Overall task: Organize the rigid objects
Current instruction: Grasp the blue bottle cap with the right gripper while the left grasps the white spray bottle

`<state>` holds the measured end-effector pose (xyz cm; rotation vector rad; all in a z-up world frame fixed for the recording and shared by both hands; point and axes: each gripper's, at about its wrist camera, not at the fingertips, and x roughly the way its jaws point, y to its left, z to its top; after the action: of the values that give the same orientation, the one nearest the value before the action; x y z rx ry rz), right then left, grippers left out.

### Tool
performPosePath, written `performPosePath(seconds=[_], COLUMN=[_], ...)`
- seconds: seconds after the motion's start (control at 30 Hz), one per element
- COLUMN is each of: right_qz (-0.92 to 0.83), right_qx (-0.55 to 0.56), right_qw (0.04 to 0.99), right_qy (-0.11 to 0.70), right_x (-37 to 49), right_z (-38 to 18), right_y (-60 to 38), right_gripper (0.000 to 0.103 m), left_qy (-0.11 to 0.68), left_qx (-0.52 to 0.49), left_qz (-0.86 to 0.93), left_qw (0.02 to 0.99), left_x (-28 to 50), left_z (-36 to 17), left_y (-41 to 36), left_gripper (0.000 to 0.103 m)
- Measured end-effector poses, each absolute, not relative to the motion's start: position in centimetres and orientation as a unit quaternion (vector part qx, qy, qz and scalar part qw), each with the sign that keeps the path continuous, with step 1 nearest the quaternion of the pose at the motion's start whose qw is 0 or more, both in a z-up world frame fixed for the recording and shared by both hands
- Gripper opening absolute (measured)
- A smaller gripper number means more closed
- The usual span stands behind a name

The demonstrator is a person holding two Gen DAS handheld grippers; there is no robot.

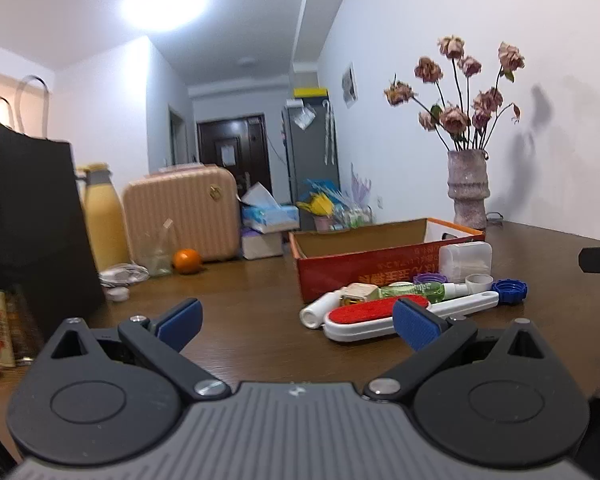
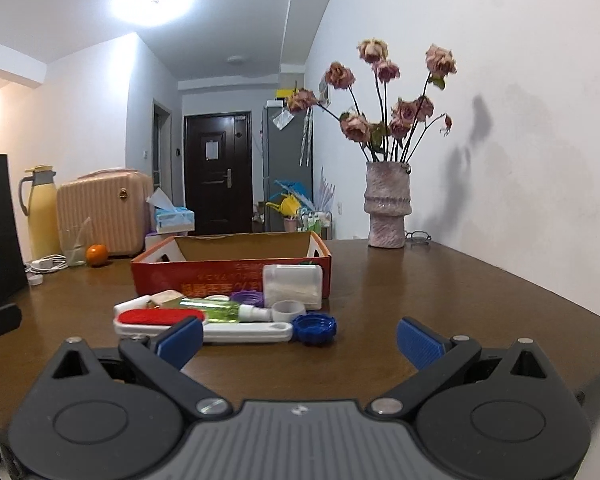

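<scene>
A red cardboard box (image 1: 376, 264) (image 2: 228, 276) stands open on the brown table. In front of it lies a cluster: a white lint brush with a red pad (image 1: 384, 314) (image 2: 160, 318), a green spray bottle (image 1: 416, 290) (image 2: 220, 307), a white tube (image 1: 320, 310), a blue cap (image 1: 509, 291) (image 2: 314, 327), a purple cap (image 1: 430, 279) (image 2: 247, 298), a white cap (image 1: 479, 281) (image 2: 288, 310) and a clear plastic case (image 1: 465, 261) (image 2: 293, 286). My left gripper (image 1: 296, 322) is open and empty, left of the cluster. My right gripper (image 2: 298, 342) is open and empty, just before the blue cap.
A vase of dried roses (image 1: 468, 188) (image 2: 387, 204) stands at the back by the wall. A black bag (image 1: 28, 224), a yellow flask (image 1: 104, 224) (image 2: 42, 212), a glass (image 1: 158, 256), an orange (image 1: 187, 261) (image 2: 97, 255) and a pink suitcase (image 1: 184, 212) are at the left.
</scene>
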<state>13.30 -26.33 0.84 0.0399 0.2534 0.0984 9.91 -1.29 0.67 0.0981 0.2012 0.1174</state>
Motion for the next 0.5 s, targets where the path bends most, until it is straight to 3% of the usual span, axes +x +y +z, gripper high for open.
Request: performPosePath(seconds=[0.5], right_qz=[0.106], right_qx=[0.023], right_qw=[0.976], right_qy=[0.187], right_x=[25.1], right_z=[-0.5], right_y=[-30.2], right_gripper=[0.099], left_qy=[0.208], left_qx=[0.029], left_qz=[-0.006], left_qw=[0.978], left_x=[23.2], left_z=[-0.4], left_y=[-1.1], left_gripper=[0.103])
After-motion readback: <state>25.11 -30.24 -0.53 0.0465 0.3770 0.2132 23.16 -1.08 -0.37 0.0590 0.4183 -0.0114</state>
